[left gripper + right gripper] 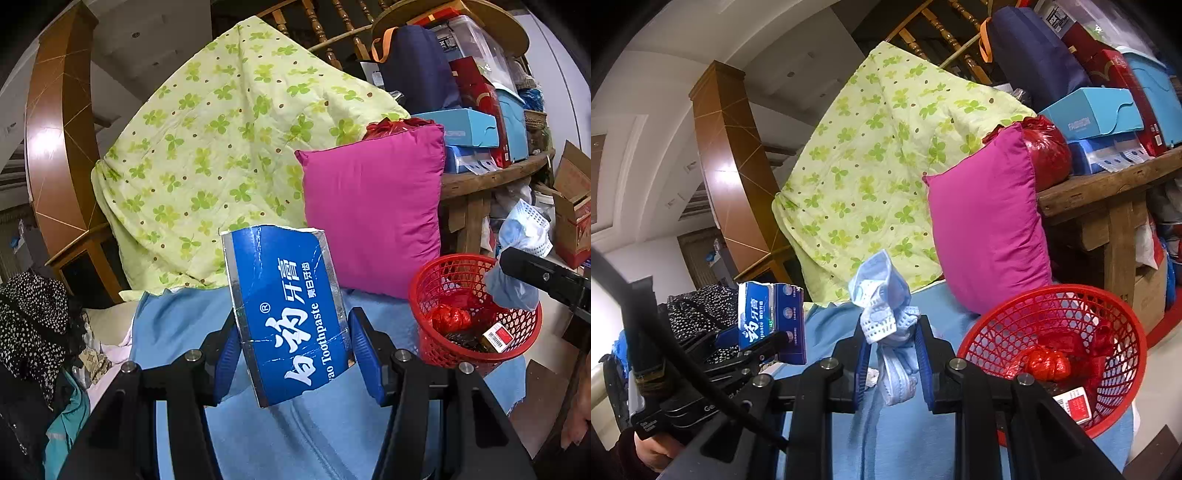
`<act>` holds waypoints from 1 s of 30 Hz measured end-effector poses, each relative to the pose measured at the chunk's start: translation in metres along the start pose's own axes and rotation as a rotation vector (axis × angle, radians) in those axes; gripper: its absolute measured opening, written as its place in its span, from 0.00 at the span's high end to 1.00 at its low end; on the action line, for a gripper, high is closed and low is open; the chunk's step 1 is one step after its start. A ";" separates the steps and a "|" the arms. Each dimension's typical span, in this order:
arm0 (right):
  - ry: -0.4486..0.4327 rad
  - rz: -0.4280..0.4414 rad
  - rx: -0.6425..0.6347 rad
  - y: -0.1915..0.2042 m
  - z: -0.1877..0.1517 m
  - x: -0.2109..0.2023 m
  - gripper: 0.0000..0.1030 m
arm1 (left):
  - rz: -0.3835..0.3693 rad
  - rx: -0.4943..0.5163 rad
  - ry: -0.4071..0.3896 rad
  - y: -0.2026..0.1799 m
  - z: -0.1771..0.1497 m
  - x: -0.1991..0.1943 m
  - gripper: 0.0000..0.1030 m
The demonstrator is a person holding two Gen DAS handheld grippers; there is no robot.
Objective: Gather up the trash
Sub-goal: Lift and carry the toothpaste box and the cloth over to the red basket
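The left tool (291,332) is pinching a torn toothpaste box (284,314) and the right tool (892,354) a crumpled face mask (882,314), both approaching the red basket (1115,302) for dropping in.

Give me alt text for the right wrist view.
The right gripper is shut on a crumpled blue face mask above a blue cloth, with the red mesh basket of trash to its right. At left, the left gripper holds a blue toothpaste box.
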State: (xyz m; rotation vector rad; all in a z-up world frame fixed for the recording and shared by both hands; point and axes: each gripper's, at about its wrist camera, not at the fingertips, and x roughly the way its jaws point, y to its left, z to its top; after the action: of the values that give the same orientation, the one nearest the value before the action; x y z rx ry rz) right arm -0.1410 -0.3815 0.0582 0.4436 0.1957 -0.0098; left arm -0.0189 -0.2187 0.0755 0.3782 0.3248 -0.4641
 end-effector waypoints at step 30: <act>-0.035 -0.067 0.027 -0.017 0.001 -0.024 0.75 | -0.046 0.069 0.010 -0.029 0.008 0.016 0.43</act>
State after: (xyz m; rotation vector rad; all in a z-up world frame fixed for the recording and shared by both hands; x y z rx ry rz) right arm -0.1652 -0.3979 0.0567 0.4631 0.1765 -0.0857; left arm -0.0177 -0.2521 0.0679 0.4416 0.3286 -0.5195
